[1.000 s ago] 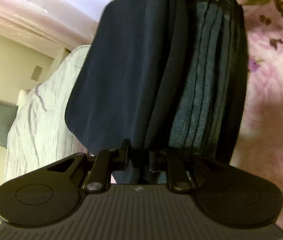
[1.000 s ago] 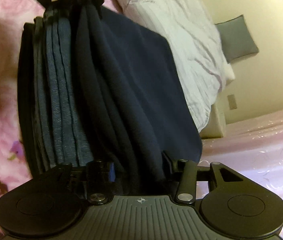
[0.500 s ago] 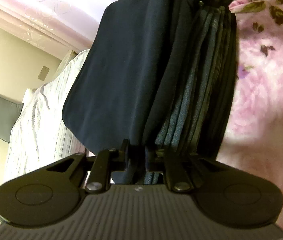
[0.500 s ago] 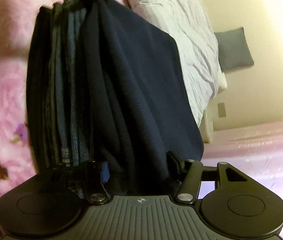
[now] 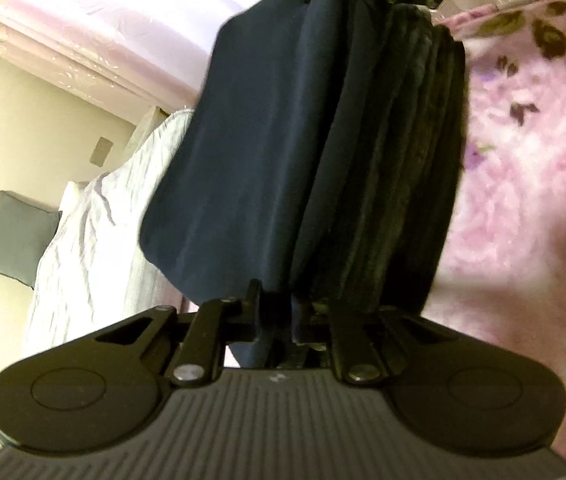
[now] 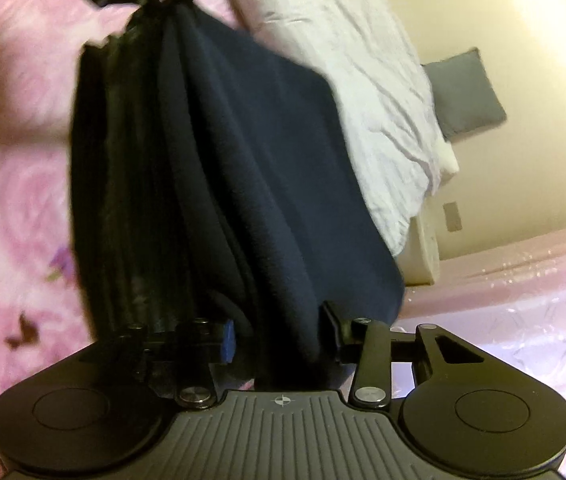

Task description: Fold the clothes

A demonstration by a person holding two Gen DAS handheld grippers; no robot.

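Dark garment [image 5: 251,168] between 2 grippers

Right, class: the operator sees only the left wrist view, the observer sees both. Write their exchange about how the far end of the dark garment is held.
Operator: My left hand-held gripper is shut on the dark garment. The right hand-held gripper is only a dark frame at the top of my view. Is it gripping?
Observer: Yes. In the right wrist view the right hand-held gripper is shut on a navy fold, which fills the gap between its fingers.
Operator: Anything on those fingers I can't make out?
Observer: One finger carries a blue pad, pressed against the cloth.
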